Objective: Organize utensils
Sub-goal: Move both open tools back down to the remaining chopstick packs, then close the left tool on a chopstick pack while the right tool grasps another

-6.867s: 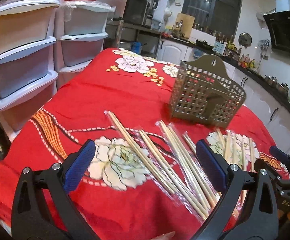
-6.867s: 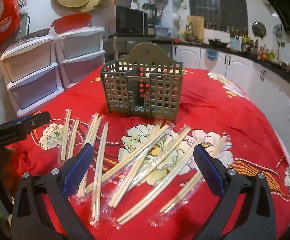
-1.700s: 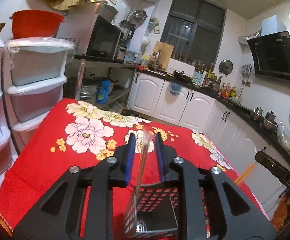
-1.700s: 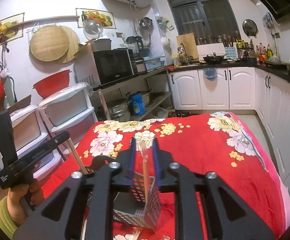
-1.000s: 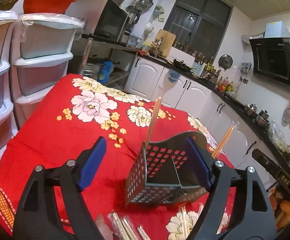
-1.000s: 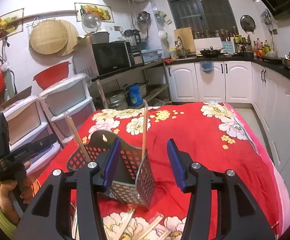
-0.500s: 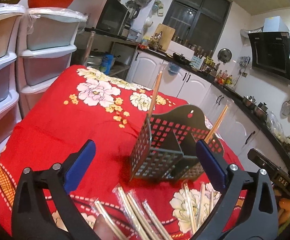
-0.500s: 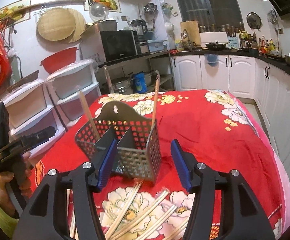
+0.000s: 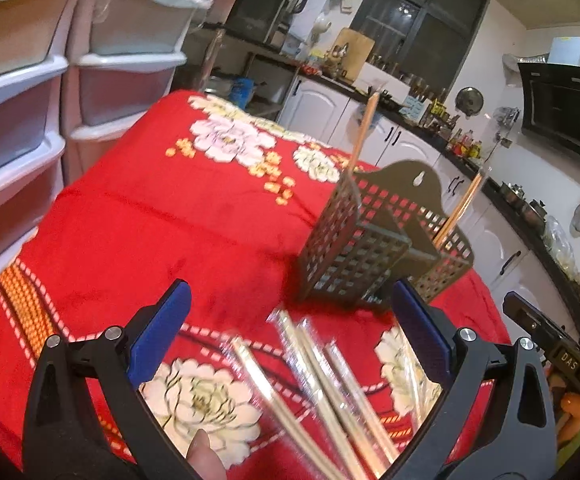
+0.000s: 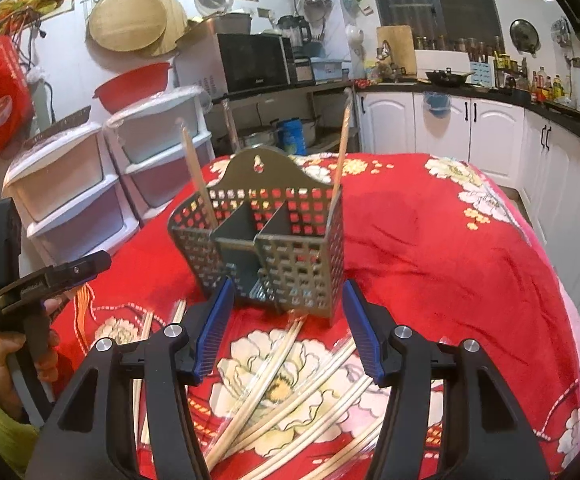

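A grey perforated utensil caddy stands on the red floral tablecloth. Two wrapped chopstick pairs stand upright in it, one at each end; they also show in the left wrist view. Several wrapped chopstick pairs lie on the cloth in front of the caddy. My left gripper is open and empty above the loose chopsticks. My right gripper is open and empty just before the caddy. The left gripper also shows in the right wrist view.
White plastic drawer units stand left of the table. Kitchen cabinets and a counter run behind and to the right. The tablecloth drops off at the right edge.
Both grippers have pulled back and lowered from the caddy, still open. The loose chopsticks have come further into view. The two pairs stay standing in the caddy.
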A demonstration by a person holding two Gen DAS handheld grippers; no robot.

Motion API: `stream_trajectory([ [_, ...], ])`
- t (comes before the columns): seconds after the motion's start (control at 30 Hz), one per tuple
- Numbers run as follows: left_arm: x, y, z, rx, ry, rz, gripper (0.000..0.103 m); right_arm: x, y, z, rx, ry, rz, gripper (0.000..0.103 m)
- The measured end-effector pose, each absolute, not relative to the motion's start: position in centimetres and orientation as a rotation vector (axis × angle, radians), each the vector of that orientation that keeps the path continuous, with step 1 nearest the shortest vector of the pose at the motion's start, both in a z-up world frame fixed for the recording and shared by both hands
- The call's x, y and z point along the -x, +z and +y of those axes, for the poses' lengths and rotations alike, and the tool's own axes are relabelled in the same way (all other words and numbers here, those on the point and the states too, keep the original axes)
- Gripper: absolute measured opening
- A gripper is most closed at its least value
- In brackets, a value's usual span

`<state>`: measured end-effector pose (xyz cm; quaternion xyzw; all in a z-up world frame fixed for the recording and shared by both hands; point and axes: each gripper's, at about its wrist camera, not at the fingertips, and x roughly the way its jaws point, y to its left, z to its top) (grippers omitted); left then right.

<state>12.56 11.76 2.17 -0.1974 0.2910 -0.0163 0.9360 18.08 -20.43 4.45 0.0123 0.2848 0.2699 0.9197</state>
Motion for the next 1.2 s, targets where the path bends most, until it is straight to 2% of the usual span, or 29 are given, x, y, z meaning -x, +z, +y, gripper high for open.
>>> stream_trajectory([
  [0.2, -11.9, -0.1, 12.7, 0.453, -0.047, 0.668, 0.091, -18.0, 3.1, -19.2, -0.002, 0.57, 0.628, 0.054],
  [0.27, -11.6, -0.9, 13.0, 0.471, -0.06, 0.692, 0.086, -18.0, 2.6, -18.8, 0.003, 0.579, 0.646, 0.054],
  [0.43, -11.6, -2.5, 12.5, 0.484, -0.086, 0.749, 0.061, -18.5, 1.1, -17.8, 0.013, 0.59, 0.7, 0.054],
  [0.6, -12.1, -4.0, 12.1, 0.522, -0.139, 0.824, 0.048, -19.8, -0.9, -16.6, 0.033, 0.582, 0.778, 0.054],
  [0.73, -12.9, -4.8, 11.9, 0.518, -0.139, 0.866, 0.045, -21.5, -2.2, -15.7, 0.055, 0.553, 0.838, 0.049],
  [0.93, -14.3, -4.9, 12.0, 0.533, -0.138, 0.9, 0.044, -24.1, -4.0, -14.5, 0.068, 0.504, 0.904, 0.048],
  [1.03, -15.3, -4.9, 11.8, 0.499, -0.119, 0.918, 0.036, -25.0, -4.9, -14.0, 0.067, 0.474, 0.932, 0.046],
  [1.2, -16.4, -4.8, 11.6, 0.453, -0.095, 0.942, 0.031, -25.5, -5.5, -13.4, 0.078, 0.431, 0.94, 0.04],
])
